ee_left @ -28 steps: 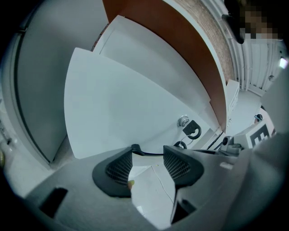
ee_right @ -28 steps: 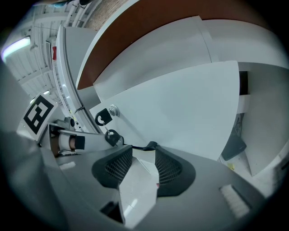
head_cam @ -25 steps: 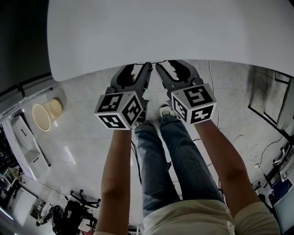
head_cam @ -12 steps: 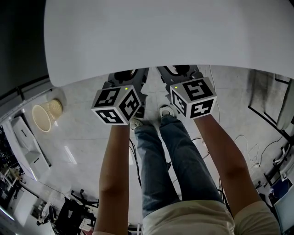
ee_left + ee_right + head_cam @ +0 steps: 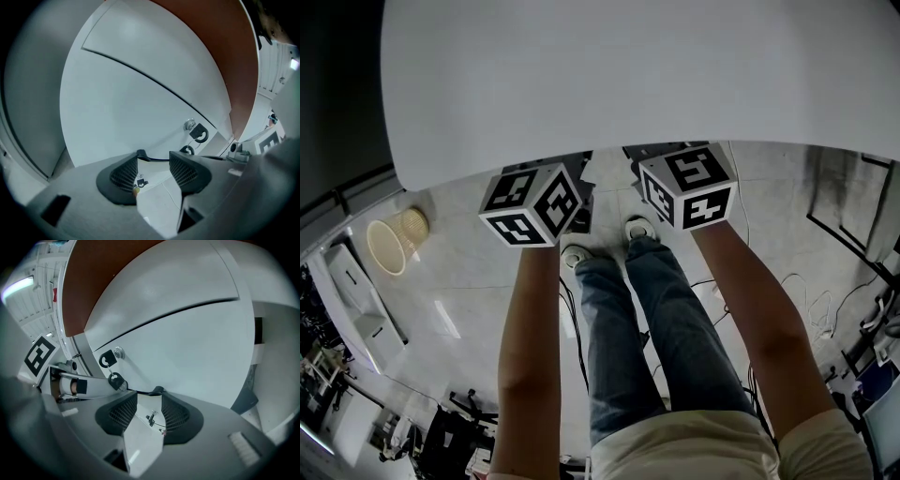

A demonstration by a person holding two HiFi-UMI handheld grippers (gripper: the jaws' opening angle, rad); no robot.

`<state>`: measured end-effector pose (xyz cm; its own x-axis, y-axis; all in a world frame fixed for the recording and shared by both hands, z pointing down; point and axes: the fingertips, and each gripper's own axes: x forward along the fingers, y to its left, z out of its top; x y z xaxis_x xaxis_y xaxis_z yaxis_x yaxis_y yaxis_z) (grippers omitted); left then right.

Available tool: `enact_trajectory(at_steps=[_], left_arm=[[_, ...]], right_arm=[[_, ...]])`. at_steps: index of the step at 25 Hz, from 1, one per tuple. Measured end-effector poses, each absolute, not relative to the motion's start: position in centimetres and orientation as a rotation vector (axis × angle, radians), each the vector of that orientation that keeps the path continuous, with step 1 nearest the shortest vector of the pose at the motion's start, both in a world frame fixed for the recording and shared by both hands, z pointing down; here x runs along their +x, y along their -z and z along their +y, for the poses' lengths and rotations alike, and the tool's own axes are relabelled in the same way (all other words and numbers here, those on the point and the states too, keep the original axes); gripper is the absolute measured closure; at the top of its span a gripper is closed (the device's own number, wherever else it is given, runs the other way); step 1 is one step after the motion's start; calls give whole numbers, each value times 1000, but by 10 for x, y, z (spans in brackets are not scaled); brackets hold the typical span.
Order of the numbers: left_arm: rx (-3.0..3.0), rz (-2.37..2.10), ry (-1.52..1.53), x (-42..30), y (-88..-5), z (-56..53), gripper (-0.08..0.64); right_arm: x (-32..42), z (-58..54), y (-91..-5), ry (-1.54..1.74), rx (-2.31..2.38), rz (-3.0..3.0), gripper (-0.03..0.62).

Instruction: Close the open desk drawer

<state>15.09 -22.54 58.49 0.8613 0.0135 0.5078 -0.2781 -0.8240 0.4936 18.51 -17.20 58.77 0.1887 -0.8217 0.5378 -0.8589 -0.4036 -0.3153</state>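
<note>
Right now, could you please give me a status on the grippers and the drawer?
Left gripper open, empty. Right gripper open, empty. Both up close to the white drawer front, keys hanging from its lock. Nothing seen in the way.

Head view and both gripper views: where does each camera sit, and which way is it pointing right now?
Head view: on the person's head, looking steeply down at the white desktop; forearms, marker cubes, jeans and shoes show.
Left gripper view: on the left claw, facing the white drawer front; its open jaws show.
Right gripper view: on the right claw, facing the same front; open jaws show.
Shared: both gripper views show the keyed lock.
</note>
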Motion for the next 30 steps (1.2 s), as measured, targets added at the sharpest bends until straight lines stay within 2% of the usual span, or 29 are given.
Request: enact_trajectory(at_steps=[20, 26, 30], left_arm=[[2463, -206, -639, 157, -582, -228, 349], [2466, -258, -618, 144, -581, -230, 382], [2440, -309, -572, 134, -576, -229, 476]], right_arm=[[192, -173, -586, -991, 2369, -1658, 425], [190, -165, -584, -988, 2407, -1617, 462], [188, -153, -587, -995, 2419, -1598, 475]])
